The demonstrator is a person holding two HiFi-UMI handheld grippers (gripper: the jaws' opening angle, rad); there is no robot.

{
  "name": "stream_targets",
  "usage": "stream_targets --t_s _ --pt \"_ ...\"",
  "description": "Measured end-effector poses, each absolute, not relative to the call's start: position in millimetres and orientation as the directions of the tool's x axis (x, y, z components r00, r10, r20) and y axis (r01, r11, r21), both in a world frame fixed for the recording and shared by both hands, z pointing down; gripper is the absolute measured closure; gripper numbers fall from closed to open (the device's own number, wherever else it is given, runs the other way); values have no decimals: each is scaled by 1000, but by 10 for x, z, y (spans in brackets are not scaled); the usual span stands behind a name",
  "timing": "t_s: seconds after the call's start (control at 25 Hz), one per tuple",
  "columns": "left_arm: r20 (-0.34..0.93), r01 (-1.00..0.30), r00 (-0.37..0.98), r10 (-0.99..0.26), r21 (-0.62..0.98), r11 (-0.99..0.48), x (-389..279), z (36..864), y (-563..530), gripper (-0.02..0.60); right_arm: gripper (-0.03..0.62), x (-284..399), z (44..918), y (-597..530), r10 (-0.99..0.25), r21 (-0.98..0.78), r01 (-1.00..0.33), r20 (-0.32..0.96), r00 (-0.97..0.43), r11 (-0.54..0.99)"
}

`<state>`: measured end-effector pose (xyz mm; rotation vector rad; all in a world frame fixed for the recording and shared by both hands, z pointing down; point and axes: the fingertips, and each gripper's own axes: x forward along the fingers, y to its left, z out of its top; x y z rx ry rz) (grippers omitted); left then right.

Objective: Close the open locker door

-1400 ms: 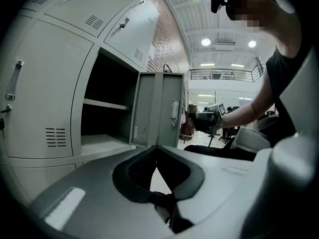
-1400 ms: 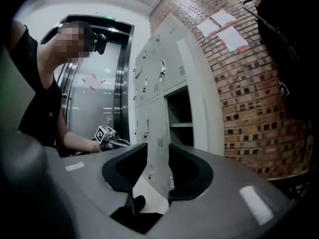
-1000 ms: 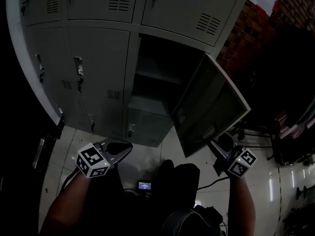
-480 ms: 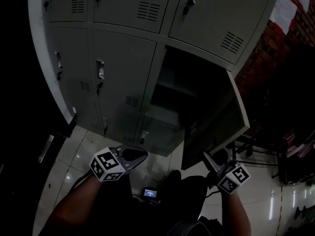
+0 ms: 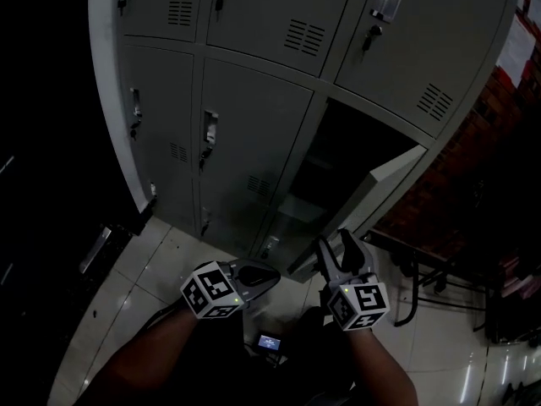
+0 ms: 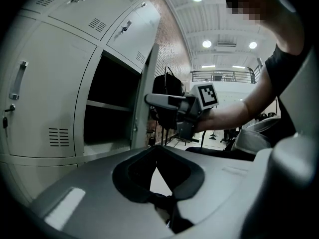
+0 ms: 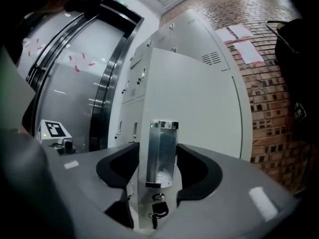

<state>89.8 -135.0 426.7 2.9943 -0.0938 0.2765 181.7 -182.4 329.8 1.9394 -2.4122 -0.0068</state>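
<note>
One bank of grey steel lockers (image 5: 254, 100) filled the head view, and a single compartment (image 5: 355, 150) in its lower row stood dark and exposed. The open locker door (image 5: 363, 201) hung at an angle off that compartment's right side, swung partway in but clearly short of the frame.

The right claw (image 5: 340, 256) was up against the door's outer face. In the right gripper view its jaws stood apart with the door's upright metal handle (image 7: 162, 151) framed between them. Whether the pads actually touched the handle could not be told. The left claw (image 5: 262, 275) sat lower and to the left over the tiled floor (image 5: 161, 269), jaws together and holding nothing.

Several things could have gone wrong from there. With the jaws only straddling the handle, a sideways push might have let it slip out, and the door would have drifted back open. A hard shove could have made the door bounce off the frame without catching. The small bunch of keys (image 7: 159, 210) hanging just below the handle might have snagged on a jaw.
</note>
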Motion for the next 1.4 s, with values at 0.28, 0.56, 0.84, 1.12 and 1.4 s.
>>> stream_targets --t_s 0.28,0.56,0.84,1.12,1.4 --pt "161 -74 986 -50 147 -986 866 4224 -1380 571 358 1672 3278 -2398 -984 40 -984 37 -172 173" --pt "146 -65 988 -43 153 -986 851 4198 -1366 571 437 1795 3286 -2870 -995 52 -994 48 -90 92" --pt "117 -69 992 -48 181 -981 783 4144 -1402 571 443 1920 3290 -3282 -997 71 -996 60 -56 60" --pt "110 -66 993 -47 181 -981 765 4129 -1398 571 462 2095 3282 -3505 -998 51 -999 55 -13 15" --pt "112 -67 993 -47 181 -981 759 4130 -1405 571 479 2112 3287 -3524 -999 85 -996 38 -25 28"
